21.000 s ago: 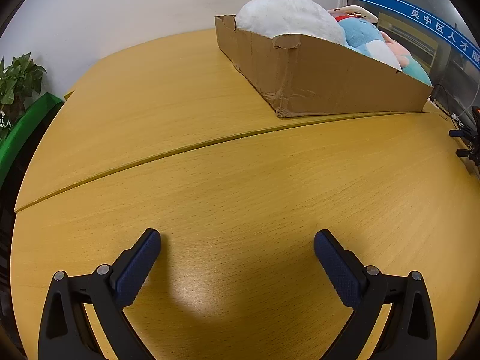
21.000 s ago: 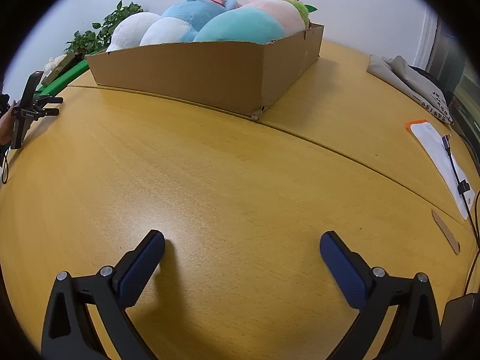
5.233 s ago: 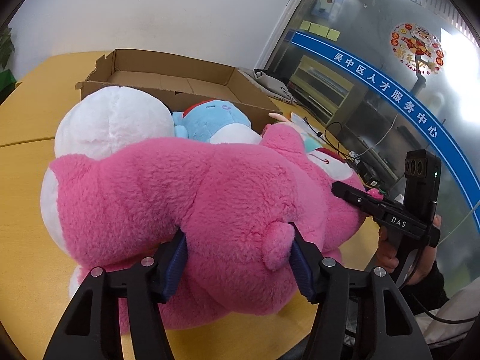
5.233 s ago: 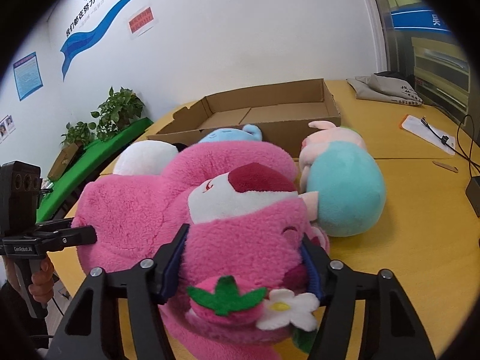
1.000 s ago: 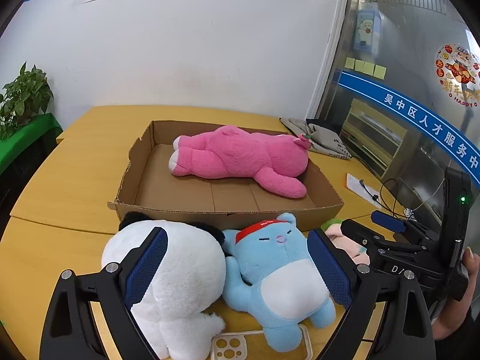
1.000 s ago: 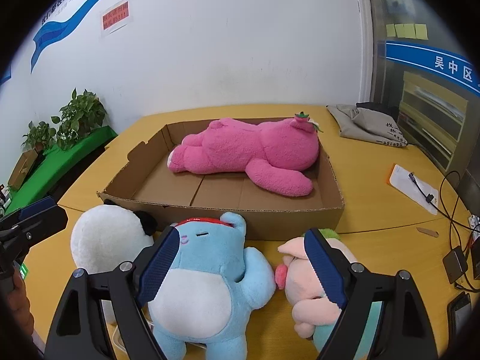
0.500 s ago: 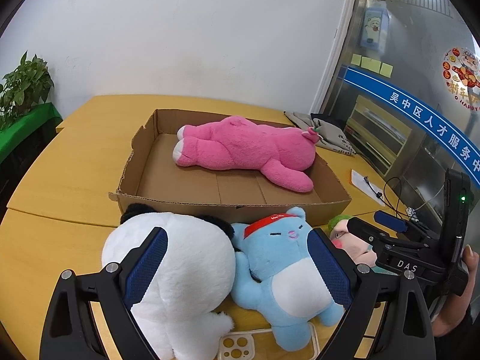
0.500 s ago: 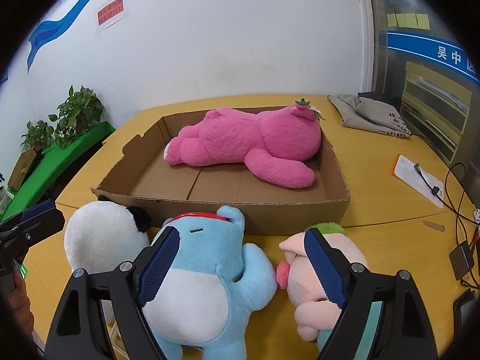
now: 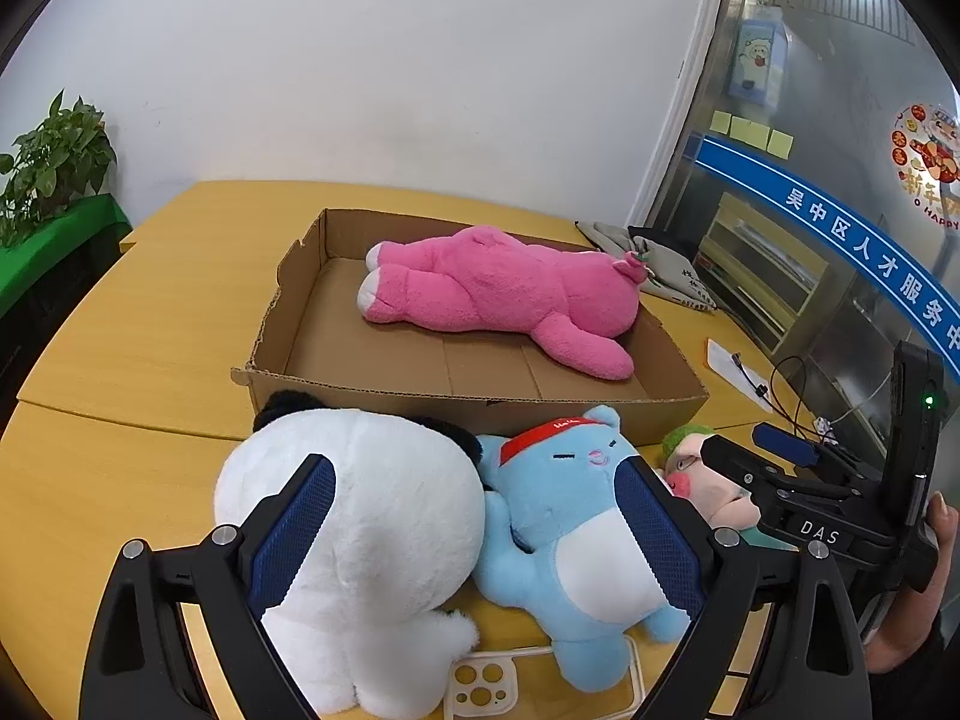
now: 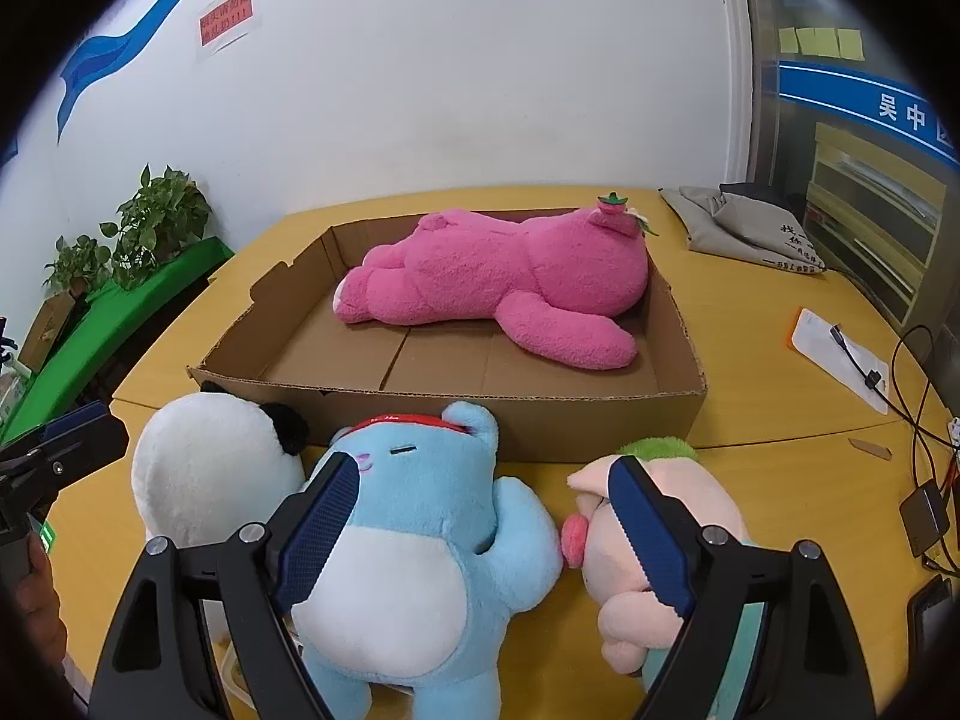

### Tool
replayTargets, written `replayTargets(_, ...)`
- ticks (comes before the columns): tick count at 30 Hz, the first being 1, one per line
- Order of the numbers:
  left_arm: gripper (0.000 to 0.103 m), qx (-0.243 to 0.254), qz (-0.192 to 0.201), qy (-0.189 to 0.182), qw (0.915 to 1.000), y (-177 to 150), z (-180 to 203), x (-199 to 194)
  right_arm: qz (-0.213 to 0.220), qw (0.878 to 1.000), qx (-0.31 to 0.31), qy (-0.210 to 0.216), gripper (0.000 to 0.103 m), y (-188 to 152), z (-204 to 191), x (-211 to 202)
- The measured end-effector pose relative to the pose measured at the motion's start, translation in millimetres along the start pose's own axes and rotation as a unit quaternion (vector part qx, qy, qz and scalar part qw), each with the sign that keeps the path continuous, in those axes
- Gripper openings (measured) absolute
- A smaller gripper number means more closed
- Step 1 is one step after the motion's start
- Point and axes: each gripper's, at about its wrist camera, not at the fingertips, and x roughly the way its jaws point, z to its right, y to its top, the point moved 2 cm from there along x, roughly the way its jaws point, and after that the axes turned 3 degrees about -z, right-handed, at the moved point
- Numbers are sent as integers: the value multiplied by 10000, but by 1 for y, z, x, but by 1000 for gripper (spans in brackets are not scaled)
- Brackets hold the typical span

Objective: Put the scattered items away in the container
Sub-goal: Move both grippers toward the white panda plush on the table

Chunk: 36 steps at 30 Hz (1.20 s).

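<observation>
Right wrist view: the right tongs (image 10: 480, 534) stand wide apart and grip nothing; the blue plush (image 10: 414, 546) lies between and beneath their blue pads, with no pad pressing on it. Left wrist view: the left tongs (image 9: 474, 534) are likewise spread and empty, poised above the white plush (image 9: 360, 552) and the blue plush (image 9: 570, 528).

Container: the cardboard box (image 10: 534, 414) sits on the yellow surface (image 10: 780, 312), far of the toys. One item is in it, the pink plush (image 10: 510, 288), lying on its side along the far wall. The near half of the box floor is bare.

Items outstanding, all on the surface just near of the box's front wall: the white plush at left, the blue plush in the middle and touching it, and a peach-and-teal plush (image 10: 660, 534) at right, just beside the blue one's arm. A clear phone case (image 9: 486, 684) lies at the near edge, partly under the toys.

Step in hand, as judged: selection of the next toy, with both tools hovering over the group. One item stowed, at least three to go.

Next move calls for: lowering one pair of tongs squarely astride a single body, most likely the blue plush, closing on its soft middle, then lifting clear of the front wall before setting it down in the bare near half. Neighbouring toys touch and may drag along.
</observation>
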Motion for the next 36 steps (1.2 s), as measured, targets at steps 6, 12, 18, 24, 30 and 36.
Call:
replayTargets(6, 97, 19, -11, -6, 10000, -2, 2, 0, -66, 10000, 36, -21, 85, -3, 1, 2)
replayTargets(12, 97, 42, -54, -51, 10000, -2, 5, 4, -20, 10000, 39, 0, 85, -5, 5, -2)
replayTargets(18, 97, 99, -97, -51, 9999, -3, 10, 7, -20, 10000, 72, -40, 85, -4, 11, -3)
replayTargets(24, 97, 96, -121, -19, 9999, -3, 9, 9, -60, 10000, 65, -12, 85, -6, 9, 1)
replayTargets(30, 97, 46, -126, -20, 9999, -3, 3, 10, -97, 9999, 29, 3, 85, -6, 5, 4)
replayTargets(36, 97, 55, -163, -37, 9998, -5, 0, 11, -111, 9999, -8, 10, 85, -6, 2, 5)
